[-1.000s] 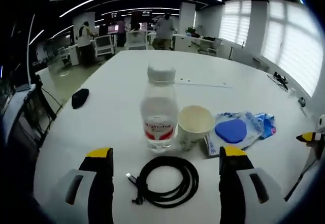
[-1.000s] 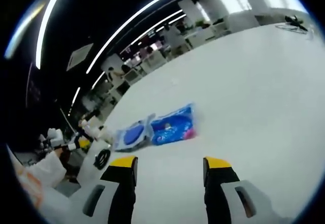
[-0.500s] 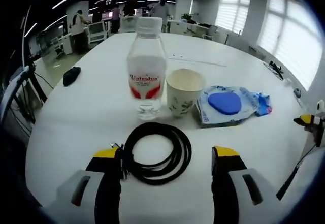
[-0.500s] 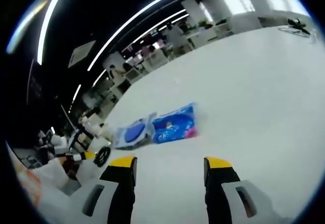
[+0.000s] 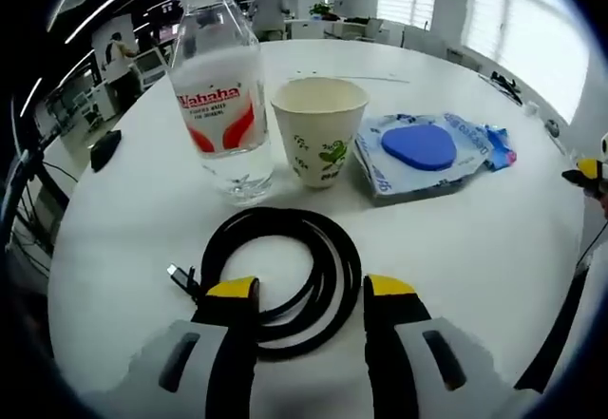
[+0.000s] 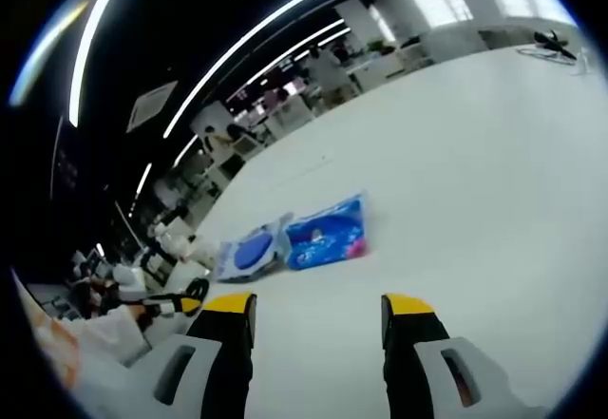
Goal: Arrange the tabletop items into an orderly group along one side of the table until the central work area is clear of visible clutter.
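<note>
We see the big white round worktop [image 5: 494, 238] carrying all the clutter, with most of its far surface bare in the right gripper view [image 6: 475, 153]. On it, near the edge closest to us, a clear water bottle [image 5: 220, 86] with a red-and-white label stands upright; just beside it on its right stands a paper cup [image 5: 319, 131] with a green print, open end up. To the right of the cup lies a blue-and-white plastic pack [image 5: 432, 150] with a round blue pad on top, which also appears in the right gripper view [image 6: 290, 241] lying flat, well ahead of those tongs. In front of the bottle and cup lies a coiled black cable [image 5: 282, 276], flat on the worktop, its plug end poking out at the left. A small dark object [image 5: 104, 145] lies apart at the far left.

The left tongs [image 5: 306, 291] hang low over the near arc of the coil, their yellow-tipped jaws set narrow with the cable's strands between them; we cannot tell whether they touch it yet. The right tongs [image 6: 313, 303] are parted and hold nothing, poised above bare worktop.

We judge the step in hand is picking up the cable. Next we would pinch the bundled strands together, lift, and carry the coil to join the row.
</note>
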A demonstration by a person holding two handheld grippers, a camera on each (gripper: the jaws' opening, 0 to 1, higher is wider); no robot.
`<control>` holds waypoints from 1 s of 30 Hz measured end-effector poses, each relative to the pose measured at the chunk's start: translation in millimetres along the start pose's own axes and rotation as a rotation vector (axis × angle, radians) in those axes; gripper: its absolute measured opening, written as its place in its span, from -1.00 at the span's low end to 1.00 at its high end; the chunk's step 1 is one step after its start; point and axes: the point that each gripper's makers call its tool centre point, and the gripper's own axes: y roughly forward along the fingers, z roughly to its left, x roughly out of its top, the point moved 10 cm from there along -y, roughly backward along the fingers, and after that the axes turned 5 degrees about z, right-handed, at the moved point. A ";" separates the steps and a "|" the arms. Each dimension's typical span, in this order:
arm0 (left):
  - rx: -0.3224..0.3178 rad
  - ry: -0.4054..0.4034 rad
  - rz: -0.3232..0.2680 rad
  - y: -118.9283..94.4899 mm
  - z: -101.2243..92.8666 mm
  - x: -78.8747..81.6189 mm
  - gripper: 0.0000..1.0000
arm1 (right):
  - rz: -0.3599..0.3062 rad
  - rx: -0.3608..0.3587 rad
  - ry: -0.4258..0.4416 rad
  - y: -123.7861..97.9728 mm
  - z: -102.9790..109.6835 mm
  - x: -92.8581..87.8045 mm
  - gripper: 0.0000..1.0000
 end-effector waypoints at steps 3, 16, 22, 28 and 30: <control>0.000 0.025 -0.004 5.0 0.2 -0.7 -0.34 | -0.003 -0.005 0.006 -1.3 -0.3 -1.0 0.06; -0.024 -0.031 -0.059 -15.9 -9.4 16.5 -0.92 | -0.024 -0.002 0.025 -0.1 -6.9 1.0 0.05; -0.089 -0.151 -0.218 -53.0 -21.8 29.0 -0.97 | -0.009 0.020 0.022 2.3 -2.4 -0.1 0.04; -0.176 -0.234 -0.297 -82.3 -40.0 26.8 -0.98 | 0.009 0.062 0.006 8.0 6.6 2.0 0.10; -0.229 -0.197 -0.323 -95.6 -52.1 28.3 -0.98 | 0.013 0.088 -0.004 11.0 11.3 3.6 0.16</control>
